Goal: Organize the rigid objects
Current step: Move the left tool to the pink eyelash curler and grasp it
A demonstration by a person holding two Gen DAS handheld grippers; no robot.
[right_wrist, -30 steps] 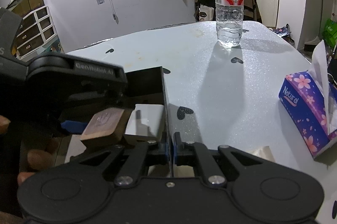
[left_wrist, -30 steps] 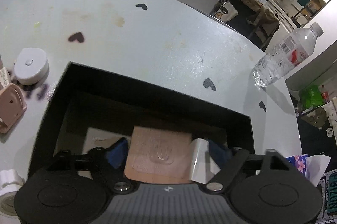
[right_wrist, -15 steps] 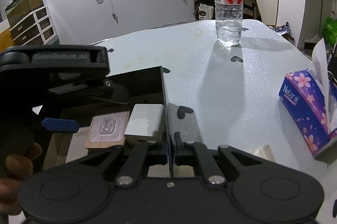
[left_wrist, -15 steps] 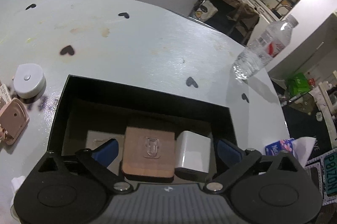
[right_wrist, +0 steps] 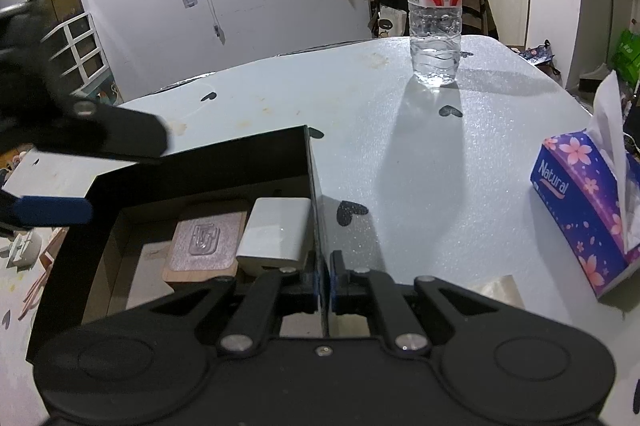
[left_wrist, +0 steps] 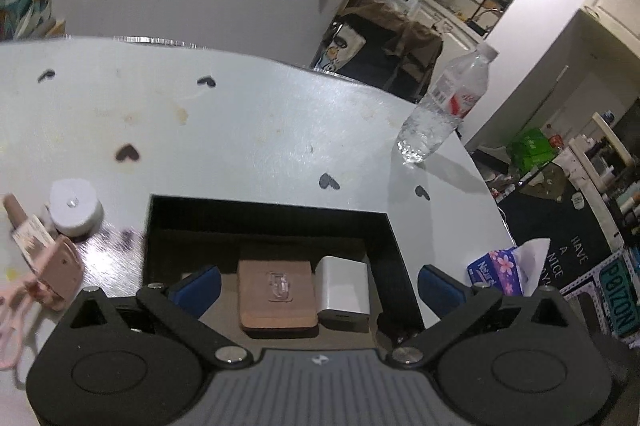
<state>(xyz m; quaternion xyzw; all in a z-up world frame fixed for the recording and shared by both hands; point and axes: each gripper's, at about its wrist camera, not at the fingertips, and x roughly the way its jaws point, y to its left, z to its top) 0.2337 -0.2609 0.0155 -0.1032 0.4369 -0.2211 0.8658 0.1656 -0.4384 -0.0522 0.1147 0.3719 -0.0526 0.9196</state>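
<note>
A black open box [left_wrist: 264, 216] [right_wrist: 192, 173] sits on the pale table. Inside lie a brown wooden block with a clear hook [left_wrist: 277, 294] [right_wrist: 206, 246] and a white charger block [left_wrist: 344, 292] [right_wrist: 276, 230] side by side. My left gripper [left_wrist: 316, 288] is open and empty, raised above the box; one of its blue fingertips [right_wrist: 52, 209] shows in the right wrist view. My right gripper [right_wrist: 325, 276] is shut on the box's right wall [right_wrist: 316, 209].
A white round tape measure [left_wrist: 75, 206] and a pink object [left_wrist: 56, 272] lie left of the box. A water bottle [left_wrist: 444, 105] [right_wrist: 435, 13] stands at the far right. A tissue pack [right_wrist: 584, 201] [left_wrist: 500, 270] lies at the right edge.
My left gripper let go of the brown block, which now lies flat in the box beside the white charger, and it has lifted up and back. The right gripper has not moved.
</note>
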